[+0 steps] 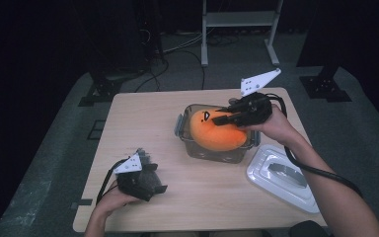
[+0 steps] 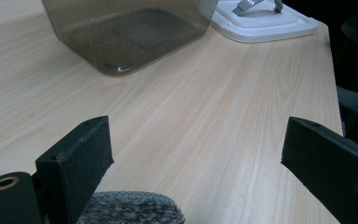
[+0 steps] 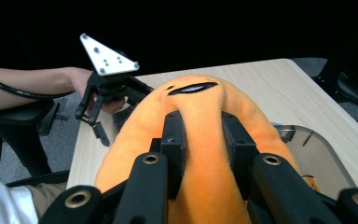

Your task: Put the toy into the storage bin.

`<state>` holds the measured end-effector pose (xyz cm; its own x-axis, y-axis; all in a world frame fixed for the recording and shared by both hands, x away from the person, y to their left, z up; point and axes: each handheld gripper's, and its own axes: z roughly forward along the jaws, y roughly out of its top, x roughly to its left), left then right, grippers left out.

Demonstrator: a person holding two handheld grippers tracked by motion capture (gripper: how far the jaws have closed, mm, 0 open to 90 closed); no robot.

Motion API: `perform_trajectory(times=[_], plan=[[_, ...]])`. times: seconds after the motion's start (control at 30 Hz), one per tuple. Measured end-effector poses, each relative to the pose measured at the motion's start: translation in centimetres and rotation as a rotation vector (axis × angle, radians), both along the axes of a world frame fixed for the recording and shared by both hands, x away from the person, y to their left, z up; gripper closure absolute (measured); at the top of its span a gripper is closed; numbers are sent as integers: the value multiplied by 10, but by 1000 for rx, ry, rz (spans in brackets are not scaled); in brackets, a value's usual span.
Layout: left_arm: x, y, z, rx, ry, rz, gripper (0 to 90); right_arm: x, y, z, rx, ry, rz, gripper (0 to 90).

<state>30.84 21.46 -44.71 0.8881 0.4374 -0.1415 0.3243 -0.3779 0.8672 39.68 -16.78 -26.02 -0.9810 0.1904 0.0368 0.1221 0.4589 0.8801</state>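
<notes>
An orange plush toy [image 1: 216, 132] with a dark eye mark lies in a clear plastic container [image 1: 187, 145] at mid-table, bulging above the rim. My right gripper [image 1: 227, 118] comes in from the right and is shut on the toy's top. In the right gripper view its pads [image 3: 175, 135] pinch a ridge of the orange plush [image 3: 200, 100] over the container [image 3: 314, 149]. My left gripper [image 1: 150, 183] rests low near the table's front left, open. In its own view the jaws of the left gripper [image 2: 200, 140] stand wide apart over bare wood, aimed at the container [image 2: 130, 32].
A white lid [image 1: 281, 177] with a grey handle lies on the table to the right of the container, also as the lid [image 2: 265, 21] beyond it. A grey woolly thing [image 2: 130, 207] lies just under the left gripper. Dark stands and cables line the floor behind the table.
</notes>
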Motion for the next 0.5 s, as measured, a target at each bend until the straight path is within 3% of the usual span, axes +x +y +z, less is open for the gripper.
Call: perform_trajectory(times=[0.5], plan=[[-1,0,-1,7,4,-9,76,30,1,-10,-20,11,-29,736]])
